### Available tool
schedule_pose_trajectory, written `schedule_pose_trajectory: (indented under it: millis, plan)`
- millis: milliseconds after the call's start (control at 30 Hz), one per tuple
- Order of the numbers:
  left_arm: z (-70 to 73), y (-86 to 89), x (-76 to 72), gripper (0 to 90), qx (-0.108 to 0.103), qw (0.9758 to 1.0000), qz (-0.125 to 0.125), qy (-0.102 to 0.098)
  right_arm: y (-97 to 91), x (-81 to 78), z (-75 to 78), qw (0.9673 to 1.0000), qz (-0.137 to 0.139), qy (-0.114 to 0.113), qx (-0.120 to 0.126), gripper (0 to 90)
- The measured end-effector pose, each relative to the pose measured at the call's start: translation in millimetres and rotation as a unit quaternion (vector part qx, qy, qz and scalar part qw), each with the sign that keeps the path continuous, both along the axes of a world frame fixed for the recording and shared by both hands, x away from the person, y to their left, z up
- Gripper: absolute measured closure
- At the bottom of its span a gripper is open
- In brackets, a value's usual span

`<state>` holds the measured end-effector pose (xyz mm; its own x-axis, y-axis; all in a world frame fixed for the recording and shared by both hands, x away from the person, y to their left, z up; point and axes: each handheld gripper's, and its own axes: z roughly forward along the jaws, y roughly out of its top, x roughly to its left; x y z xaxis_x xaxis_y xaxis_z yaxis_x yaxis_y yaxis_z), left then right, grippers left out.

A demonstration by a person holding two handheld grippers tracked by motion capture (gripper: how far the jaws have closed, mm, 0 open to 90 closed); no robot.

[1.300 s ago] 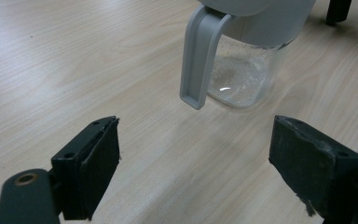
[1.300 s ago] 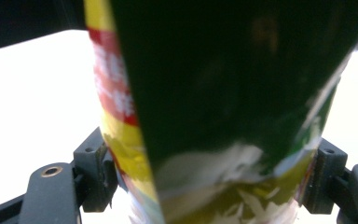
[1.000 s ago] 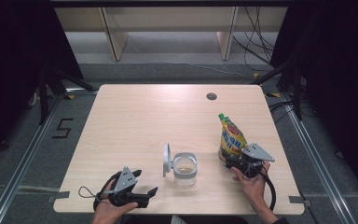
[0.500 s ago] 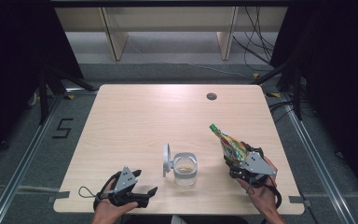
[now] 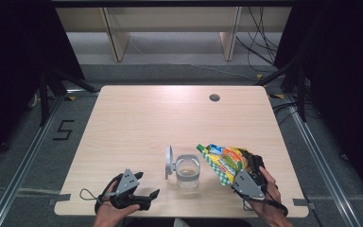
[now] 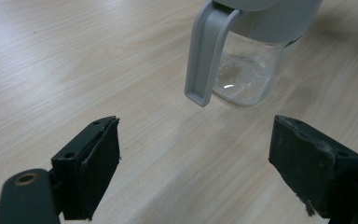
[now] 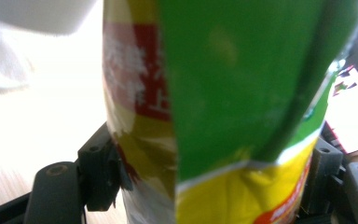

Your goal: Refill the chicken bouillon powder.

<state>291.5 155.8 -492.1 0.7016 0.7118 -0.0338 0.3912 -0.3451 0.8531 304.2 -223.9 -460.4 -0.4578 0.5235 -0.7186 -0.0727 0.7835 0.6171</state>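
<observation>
Gripped between the right gripper's (image 5: 244,171) jaws, the snack bag (image 5: 223,162) has tipped from upright toward the open jar (image 5: 187,171) at the table's (image 5: 137,113) near edge, apparently ready for pouring, while the left gripper (image 5: 144,185) rests released.

Left gripper (image 5: 147,195): black body, grey three-cornered plate on top, thin black cable looping out at near left. Its own view: two black jaws (image 6: 93,163), flat matte pads, small round holes in the brackets, brass-coloured ring in a rounded black arm at bottom left; right pad edge scuffed pale.

Right gripper (image 5: 249,166): black body, grey three-cornered plate with small dark holes, black cable curling at near right. Bare hands, no sleeves visible.
</observation>
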Motion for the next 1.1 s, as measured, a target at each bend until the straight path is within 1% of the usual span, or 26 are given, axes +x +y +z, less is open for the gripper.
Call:
schedule_pose_trajectory:
  millis: [33,67,133,167,233,333,367,400,433,467,500,533,600,633,667,700,733,800,833,867,933,967,1000,1033,1067,1100]
  plan:
    - [-0.2,-0.1,-0.1,15.9,0.000,1.0000,0.000,0.001,1.3,-0.7,-0.7,0.9997,0.008,-0.004,-0.022,26.7]
    - [-0.1,0.0,0.0,15.9,0.000,1.0000,0.000,0.000,2.3,-2.6,-0.8,0.9993,0.005,-0.013,-0.034,26.7]
    - [0.0,-0.2,0.1,15.9,0.000,1.0000,0.000,0.000,4.4,-5.1,-1.1,0.9985,0.008,-0.021,-0.049,26.7]
    - [-0.1,-0.2,0.0,15.9,0.000,1.0000,0.000,0.000,5.6,-6.3,-1.2,0.9981,0.010,-0.019,-0.058,26.7]
    - [-0.6,-0.2,0.2,15.9,-0.002,1.0000,-0.001,0.001,8.5,-9.2,-2.2,0.9958,0.009,-0.032,-0.085,26.7]
    - [-0.8,-1.1,-0.4,15.9,-0.007,1.0000,0.004,0.006,11.5,-11.9,-3.4,0.9929,0.008,-0.045,-0.110,26.7]
    - [-1.0,-1.2,-0.6,15.9,-0.008,0.9999,0.004,0.007,12.9,-12.4,-4.4,0.9907,0.008,-0.053,-0.125,26.8]
    - [-0.8,-0.9,-0.6,15.9,-0.006,1.0000,0.003,0.005,14.0,-12.8,-5.9,0.9899,0.008,-0.055,-0.130,26.8]
    - [-0.7,-0.7,-0.5,15.9,-0.006,1.0000,0.003,0.005,15.4,-13.4,-5.8,0.9855,0.010,-0.068,-0.155,26.8]
    - [-0.5,-0.6,-0.3,15.9,-0.005,1.0000,0.003,0.004,16.0,-12.6,-7.2,0.9845,0.014,-0.075,-0.158,26.8]
    - [-0.7,-0.6,-0.1,15.9,-0.004,1.0000,0.001,0.003,16.5,-11.8,-6.8,0.9809,0.021,-0.084,-0.174,26.9]
    - [-0.7,-0.4,0.3,15.9,-0.001,1.0000,-0.002,0.000,17.5,-12.5,-7.5,0.9782,0.019,-0.095,-0.184,26.9]
    - [-1.1,-0.7,0.4,15.9,-0.002,1.0000,-0.003,0.001,18.9,-12.3,-8.8,0.9746,0.021,-0.101,-0.198,27.0]
    - [-1.1,-0.9,0.5,15.9,-0.002,1.0000,-0.002,0.001,20.1,-12.6,-6.7,0.9690,0.021,-0.109,-0.221,27.0]
    - [-1.0,-0.9,0.5,15.9,-0.001,1.0000,-0.003,0.002,20.6,-13.6,-9.7,0.9721,0.011,-0.104,-0.210,27.2]
    - [-0.9,-0.6,0.7,15.9,0.003,1.0000,-0.006,0.001,21.4,-13.5,-8.8,0.9680,0.013,-0.109,-0.226,29.3]
    - [-1.3,-1.3,0.5,15.9,-0.001,1.0000,-0.004,0.001,21.0,-15.2,-6.7,0.9609,0.001,-0.116,-0.252,30.0]
    - [-1.2,-1.5,0.5,15.9,0.000,1.0000,-0.004,0.002,21.2,-12.3,-5.9,0.9514,0.020,-0.129,-0.279,30.2]
    - [-1.3,-1.4,0.6,15.9,0.001,1.0000,-0.005,0.000,22.1,-11.6,-6.7,0.9475,0.023,-0.131,-0.291,30.2]
    - [-1.3,-1.3,0.4,15.9,0.000,1.0000,-0.006,0.000,22.4,-11.2,-7.8,0.9464,0.024,-0.130,-0.295,30.3]
    - [-1.2,-1.1,0.5,16.0,0.001,1.0000,-0.006,0.000,23.1,-10.7,-7.3,0.9425,0.024,-0.136,-0.304,30.4]
    - [-1.0,-0.9,0.6,15.9,0.003,1.0000,-0.006,0.001,23.5,-11.1,-7.6,0.9419,0.020,-0.137,-0.306,30.4]
    - [-1.3,-1.6,0.5,15.9,-0.001,1.0000,-0.004,0.001,24.2,-10.9,-6.0,0.9369,0.022,-0.145,-0.318,30.4]
    - [-1.4,-1.1,0.6,15.9,0.005,1.0000,-0.004,0.001,24.6,-11.0,-5.4,0.9357,0.021,-0.147,-0.320,30.4]
    - [-1.8,-1.0,-0.2,16.0,0.006,0.9999,-0.004,0.009,24.8,-11.2,-4.6,0.9344,0.020,-0.148,-0.323,30.4]
    - [-2.2,-1.2,-0.2,16.0,0.006,0.9999,-0.002,0.009,24.9,-11.5,-5.3,0.9349,0.017,-0.144,-0.324,30.4]
